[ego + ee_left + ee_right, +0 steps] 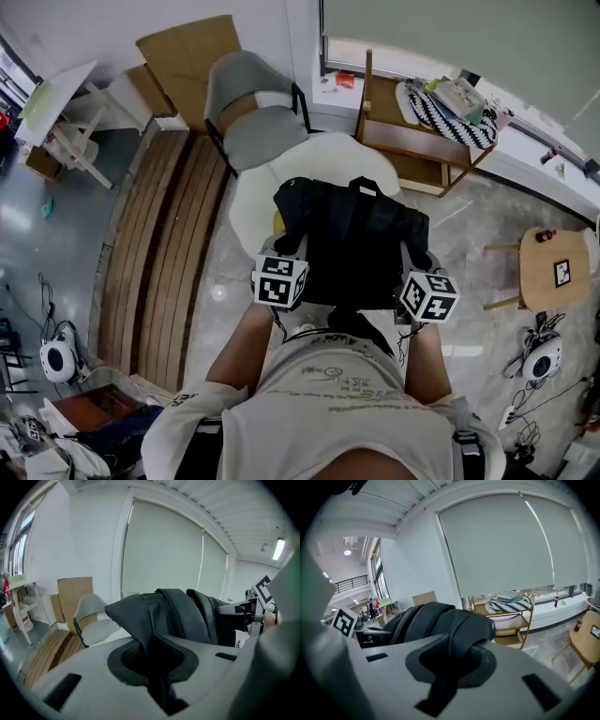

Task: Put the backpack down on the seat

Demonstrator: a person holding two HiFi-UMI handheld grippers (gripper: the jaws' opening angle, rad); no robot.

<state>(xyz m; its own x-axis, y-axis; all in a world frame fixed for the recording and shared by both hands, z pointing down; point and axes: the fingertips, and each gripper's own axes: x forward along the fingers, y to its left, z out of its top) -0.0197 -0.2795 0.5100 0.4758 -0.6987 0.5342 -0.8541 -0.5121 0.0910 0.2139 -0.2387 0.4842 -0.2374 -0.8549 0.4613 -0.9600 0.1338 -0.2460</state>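
The left gripper (157, 667) has its fingers clenched on a fold of the black backpack (352, 244). The right gripper (450, 663) has its fingers clenched on a thick roll of the same bag at its other side. The backpack hangs between the two pairs of fingers and just ahead of them, over the white seat (251, 202). Whether its bottom touches the seat cannot be told. Farther ahead of the left fingers stands a grey chair (251, 122).
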